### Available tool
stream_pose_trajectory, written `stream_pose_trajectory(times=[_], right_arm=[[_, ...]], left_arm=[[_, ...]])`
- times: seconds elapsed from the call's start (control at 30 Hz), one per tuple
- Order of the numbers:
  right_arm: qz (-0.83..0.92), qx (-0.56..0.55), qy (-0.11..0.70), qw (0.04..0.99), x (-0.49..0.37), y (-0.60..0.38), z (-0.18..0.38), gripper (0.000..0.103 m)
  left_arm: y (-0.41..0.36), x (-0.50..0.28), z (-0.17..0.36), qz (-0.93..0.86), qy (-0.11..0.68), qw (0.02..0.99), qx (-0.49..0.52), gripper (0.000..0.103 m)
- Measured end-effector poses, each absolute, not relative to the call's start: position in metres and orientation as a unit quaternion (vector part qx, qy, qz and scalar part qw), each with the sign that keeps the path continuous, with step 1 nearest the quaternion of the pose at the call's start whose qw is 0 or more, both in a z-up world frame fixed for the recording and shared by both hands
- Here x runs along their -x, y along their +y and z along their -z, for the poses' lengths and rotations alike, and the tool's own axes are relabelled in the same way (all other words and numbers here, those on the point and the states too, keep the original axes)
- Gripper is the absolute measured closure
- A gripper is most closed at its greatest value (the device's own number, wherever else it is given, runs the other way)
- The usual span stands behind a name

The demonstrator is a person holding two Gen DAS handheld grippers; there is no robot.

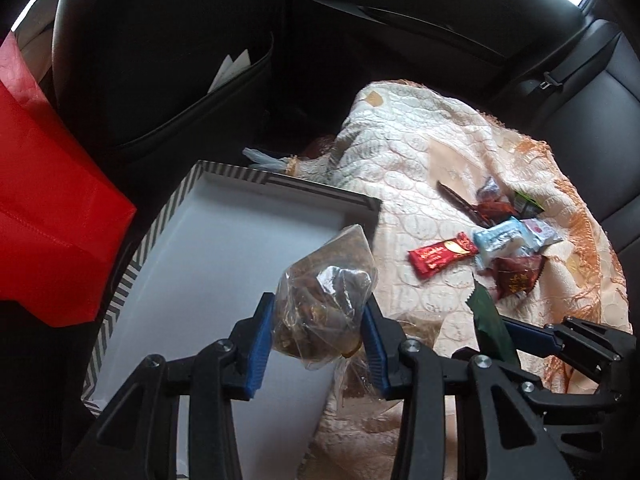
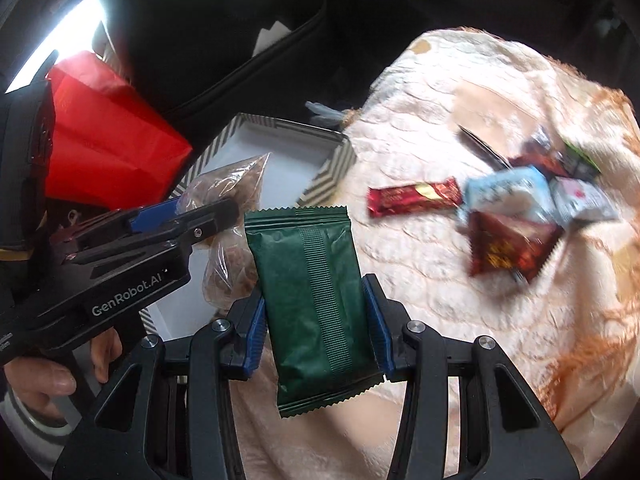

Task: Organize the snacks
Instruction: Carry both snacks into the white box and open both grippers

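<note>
On the back seat of a car, two hand-held grippers are carrying snacks toward a box. At the far left, a red paper bag is standing against the front seatback. Just beside it, the striped-rim box is lying open at the left edge of the quilted blanket, its white floor bare where it shows.

The left gripper is hovering over the box's right rim, its blue fingers pressing on either side of a clear bag of brown snacks, which is hanging above the box's interior.

To its right, the right gripper is gripping a dark green packet by its long sides, holding it upright above the blanket's near edge, just short of the box.

Farther right, toward the blanket's right edge, the remaining snacks are lying in a loose cluster: a red bar, a pale blue packet, a dark red triangular packet and a few more behind them.

The step in hand appears to be the delivery of both snacks. The next move likely calls for lowering the clear bag into the box before letting go, then bringing the green packet across the rim beside it.
</note>
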State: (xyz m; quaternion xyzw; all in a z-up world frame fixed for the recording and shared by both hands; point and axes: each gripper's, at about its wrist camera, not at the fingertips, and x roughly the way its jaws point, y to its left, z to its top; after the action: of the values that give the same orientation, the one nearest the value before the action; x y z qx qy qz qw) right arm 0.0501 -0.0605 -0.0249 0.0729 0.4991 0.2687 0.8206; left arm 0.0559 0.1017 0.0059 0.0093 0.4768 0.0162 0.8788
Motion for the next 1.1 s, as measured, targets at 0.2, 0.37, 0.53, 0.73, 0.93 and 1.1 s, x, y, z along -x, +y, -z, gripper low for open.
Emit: stream_pose_trajectory(times=[0.2,0.37,0.53,0.73,0.93,1.1], right_arm=[[-0.285,-0.065,0.504,0.813,-0.078,-0.021,0.019,0.059],[-0.286,-0.063,0.51,0.809,-0.105,0.01,0.019,0.059],[-0.279,-0.046,0.514,0.81,-0.131,0.04,0.022,0.06],[-0.269,-0.038,0.524,0.807,-0.16,0.067,0.033,0.06],[-0.253,-0.027,0.535,0.806,-0.17,0.083,0.05,0.06],[-0.238,-0.019,0.538,0.809,-0.171,0.092,0.058,0.06]], left_arm=[[0.143,-0.08,0.001,-0.058,0.484,0.873,-0.007,0.059],[0.17,-0.103,0.012,-0.083,0.492,0.867,-0.005,0.059],[0.187,-0.118,0.025,-0.098,0.502,0.86,0.0,0.059],[0.199,-0.124,0.037,-0.104,0.513,0.852,0.008,0.059],[0.204,-0.124,0.042,-0.113,0.518,0.848,0.011,0.059],[0.206,-0.126,0.047,-0.114,0.52,0.846,0.011,0.059]])
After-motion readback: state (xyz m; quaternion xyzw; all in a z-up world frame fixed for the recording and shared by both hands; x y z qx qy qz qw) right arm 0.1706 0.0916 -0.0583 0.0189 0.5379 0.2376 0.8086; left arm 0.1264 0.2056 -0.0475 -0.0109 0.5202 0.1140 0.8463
